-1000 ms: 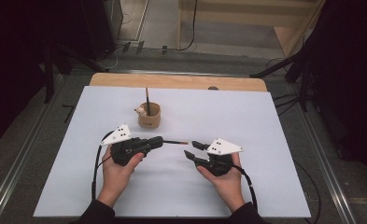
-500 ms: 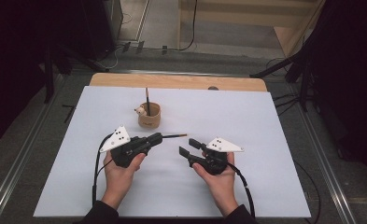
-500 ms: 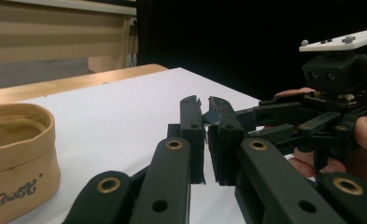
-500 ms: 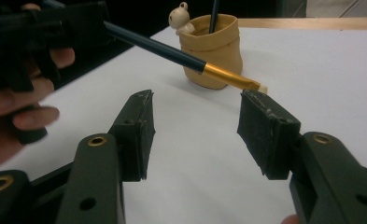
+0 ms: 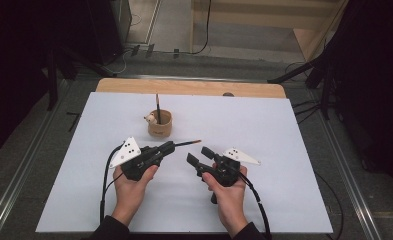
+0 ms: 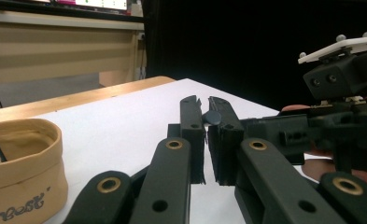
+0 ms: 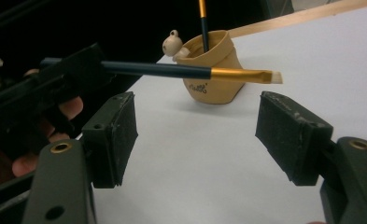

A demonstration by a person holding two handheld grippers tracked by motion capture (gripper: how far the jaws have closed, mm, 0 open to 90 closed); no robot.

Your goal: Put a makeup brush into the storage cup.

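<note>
A paintbrush (image 5: 185, 144) with a dark handle, gold ferrule and pale bristles lies level above the white sheet (image 5: 284, 130). My left gripper (image 5: 170, 146) is shut on its handle, whose end shows between the pads (image 6: 213, 117). The brush tip (image 7: 190, 72) points toward my right gripper (image 5: 197, 154), whose jaws have just been opening. In the right gripper view the right gripper (image 7: 197, 130) is open, with nothing between the pads and the brush above and beyond them. A tan cup (image 5: 160, 125) behind holds a second brush (image 5: 158, 106) and a small figurine (image 7: 173, 45).
The white sheet covers a wooden table whose bare strip (image 5: 194, 87) shows at the back. Black stands (image 5: 329, 75) and cables stand on the floor around the table. The tan cup (image 6: 17, 158) sits close to the left of the left gripper's jaws.
The right gripper's jaws have spread wider apart and it has shifted slightly. The left gripper and the brush it holds have stayed in place.
</note>
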